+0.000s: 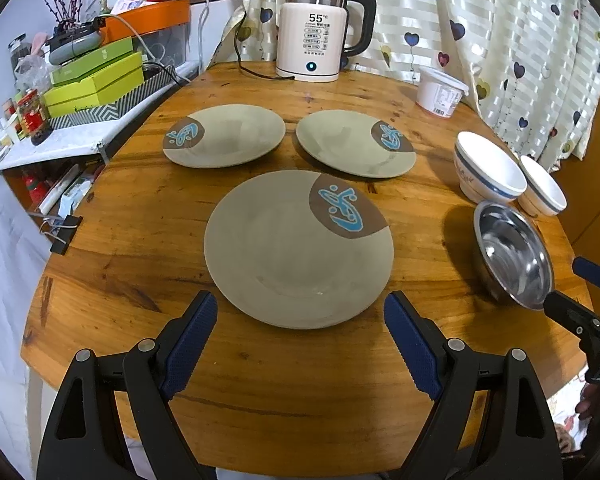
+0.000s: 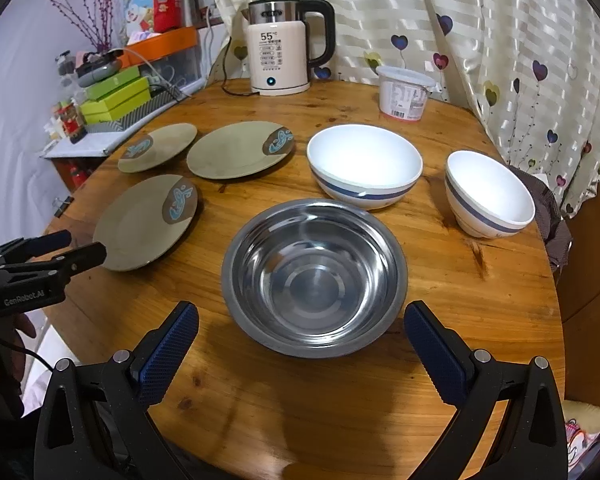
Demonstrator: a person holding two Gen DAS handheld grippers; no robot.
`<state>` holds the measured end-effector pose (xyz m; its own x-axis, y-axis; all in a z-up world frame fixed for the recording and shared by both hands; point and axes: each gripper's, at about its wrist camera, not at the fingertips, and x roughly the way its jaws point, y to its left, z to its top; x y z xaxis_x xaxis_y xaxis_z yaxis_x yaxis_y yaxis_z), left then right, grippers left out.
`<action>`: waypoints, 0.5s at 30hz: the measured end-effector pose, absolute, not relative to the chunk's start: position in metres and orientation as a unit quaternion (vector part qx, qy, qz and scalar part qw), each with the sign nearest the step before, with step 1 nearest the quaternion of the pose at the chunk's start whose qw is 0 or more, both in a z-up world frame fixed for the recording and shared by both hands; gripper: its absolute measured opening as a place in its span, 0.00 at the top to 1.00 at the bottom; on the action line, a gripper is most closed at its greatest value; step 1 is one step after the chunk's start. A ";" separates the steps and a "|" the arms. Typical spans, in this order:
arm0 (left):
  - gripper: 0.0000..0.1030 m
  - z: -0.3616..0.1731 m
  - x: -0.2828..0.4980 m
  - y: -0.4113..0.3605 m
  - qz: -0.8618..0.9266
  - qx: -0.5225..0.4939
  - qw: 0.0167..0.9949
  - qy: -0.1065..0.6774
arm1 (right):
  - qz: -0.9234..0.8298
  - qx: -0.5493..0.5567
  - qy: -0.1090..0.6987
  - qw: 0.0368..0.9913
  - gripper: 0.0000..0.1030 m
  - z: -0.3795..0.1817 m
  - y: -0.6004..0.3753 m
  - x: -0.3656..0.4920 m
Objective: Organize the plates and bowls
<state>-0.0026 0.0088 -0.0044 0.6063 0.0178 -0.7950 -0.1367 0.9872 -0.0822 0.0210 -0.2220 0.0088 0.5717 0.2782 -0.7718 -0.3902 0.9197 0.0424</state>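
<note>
Both grippers, L [image 1: 300, 316] & R [image 2: 302, 328], gape wide, empty: near plate [image 1: 298, 248] at L's 12 o'clock, steel bowl [image 2: 314, 276] at R's 12; likely pinch plate's rim low, lift level.

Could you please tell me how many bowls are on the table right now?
3: a steel bowl nearest the right gripper, a larger white bowl just behind it, and a smaller white bowl farther right. None appear hidden.

Three plates [image 1: 298, 249] are lying left on the table [image 1: 260, 400]; steel bowl [image 2: 314, 276] is sitting before two ceramic bowls [image 2: 365, 166].
</note>
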 end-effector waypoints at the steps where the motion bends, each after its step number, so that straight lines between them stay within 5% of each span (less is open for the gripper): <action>1: 0.17 -0.005 -0.003 0.009 0.043 -0.066 0.893 0.443 | 0.192 -0.064 0.424 0.883 0.00 0.009 -0.221 0.021; 15: 0.17 -0.004 0.000 0.026 0.037 -0.094 0.895 0.435 | 0.227 -0.080 0.414 0.878 0.00 0.017 -0.191 0.028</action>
<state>0.0002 0.0261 -0.0043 0.6184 -0.0162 -0.7857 -0.1470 0.9798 -0.1359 0.0279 -0.1915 0.0173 0.5538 0.3318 -0.7637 -0.4638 0.8846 0.0480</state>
